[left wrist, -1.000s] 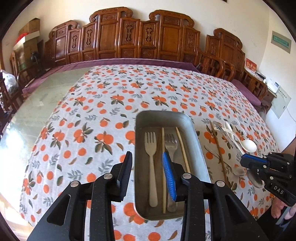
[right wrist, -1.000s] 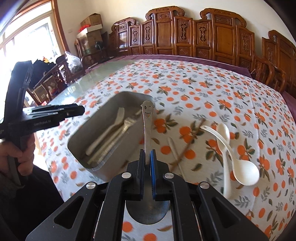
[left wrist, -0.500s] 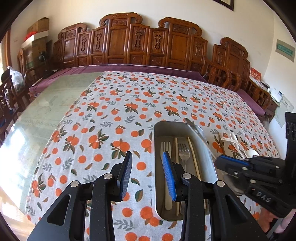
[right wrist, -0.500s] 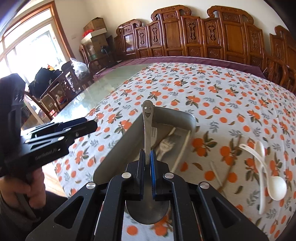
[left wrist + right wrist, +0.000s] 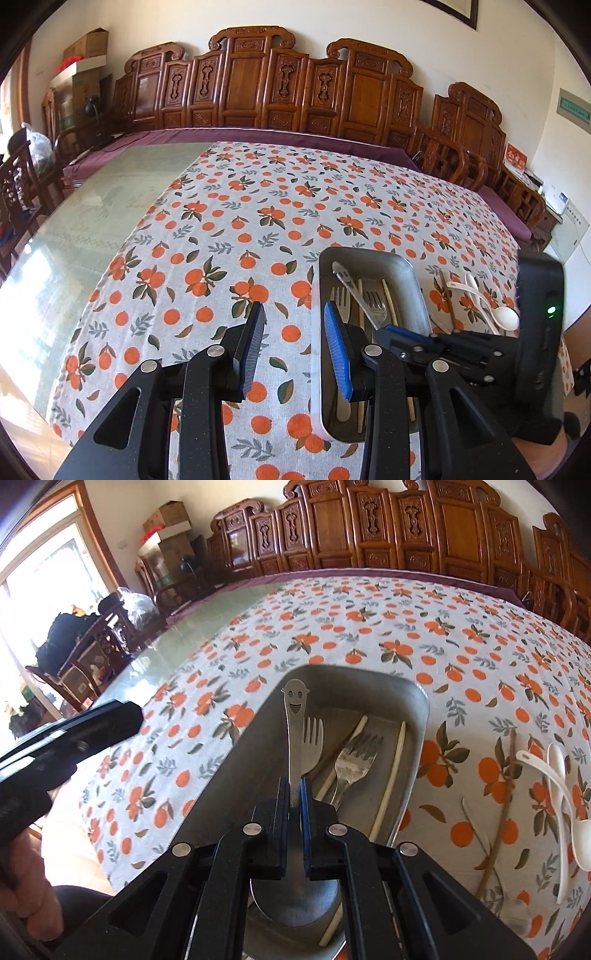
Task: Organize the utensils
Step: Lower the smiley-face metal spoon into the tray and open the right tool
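Nearest the right wrist camera, the right gripper (image 5: 294, 794) has its fingers pinched tight on the handle of a metal spoon (image 5: 294, 731), whose bowl sits low behind the fingers while the smiley-face handle end points away over the metal tray (image 5: 415, 738). The spoon hangs above the tray's inside. Just beyond the fingers, inside the tray, lie a pale fork (image 5: 314, 738), a metal fork (image 5: 354, 764) and pale chopsticks (image 5: 393, 771), all lengthwise. To the right of the tray, on the orange-print tablecloth (image 5: 369, 635), lie a brown chopstick (image 5: 500, 805) and two white plastic spoons (image 5: 561, 797), crossing each other.

In the left wrist view, the left gripper (image 5: 293, 341) holds nothing, its fingers spread wide over bare tablecloth just left of the tray (image 5: 317, 332). Its right pad (image 5: 336, 354) overlaps the tray's left rim in the view; whether it touches I cannot tell. The right gripper (image 5: 402, 334) reaches in from the right over the tray's near half.

Past the cloth lies a green glass tabletop (image 5: 92, 206), then a row of carved wooden chairs (image 5: 258, 88) against the wall
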Available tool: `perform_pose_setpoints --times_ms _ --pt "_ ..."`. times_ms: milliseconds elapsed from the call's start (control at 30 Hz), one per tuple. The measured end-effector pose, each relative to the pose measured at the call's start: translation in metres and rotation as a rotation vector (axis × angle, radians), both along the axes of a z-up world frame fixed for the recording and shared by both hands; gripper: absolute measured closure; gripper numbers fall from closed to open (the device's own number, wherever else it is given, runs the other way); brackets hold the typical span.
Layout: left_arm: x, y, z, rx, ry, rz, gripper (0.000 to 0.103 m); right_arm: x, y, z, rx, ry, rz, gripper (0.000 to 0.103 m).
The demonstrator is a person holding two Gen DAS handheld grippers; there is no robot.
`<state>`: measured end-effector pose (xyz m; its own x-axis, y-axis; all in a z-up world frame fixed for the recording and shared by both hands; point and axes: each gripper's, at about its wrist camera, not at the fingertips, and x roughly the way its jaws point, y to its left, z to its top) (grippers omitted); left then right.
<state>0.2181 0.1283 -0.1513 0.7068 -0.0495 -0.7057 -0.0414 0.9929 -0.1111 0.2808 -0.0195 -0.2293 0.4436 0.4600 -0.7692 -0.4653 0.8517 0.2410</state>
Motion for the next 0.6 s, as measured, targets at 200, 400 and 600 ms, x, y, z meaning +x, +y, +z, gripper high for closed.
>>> perform_pose_setpoints --times_ms 200,400,600 --pt "0.000 -0.001 0.001 0.003 0.000 -0.004 0.071 0.005 0.000 -0.008 -0.017 0.011 -0.010 0.096" --pt "0.000 -0.003 0.000 0.003 0.001 -0.006 0.071 0.008 -0.006 -0.007 0.009 0.012 -0.017 0.093" --pt "0.002 -0.013 -0.002 0.005 0.003 -0.023 0.071 0.007 -0.024 0.009 0.043 -0.029 -0.009 0.093"
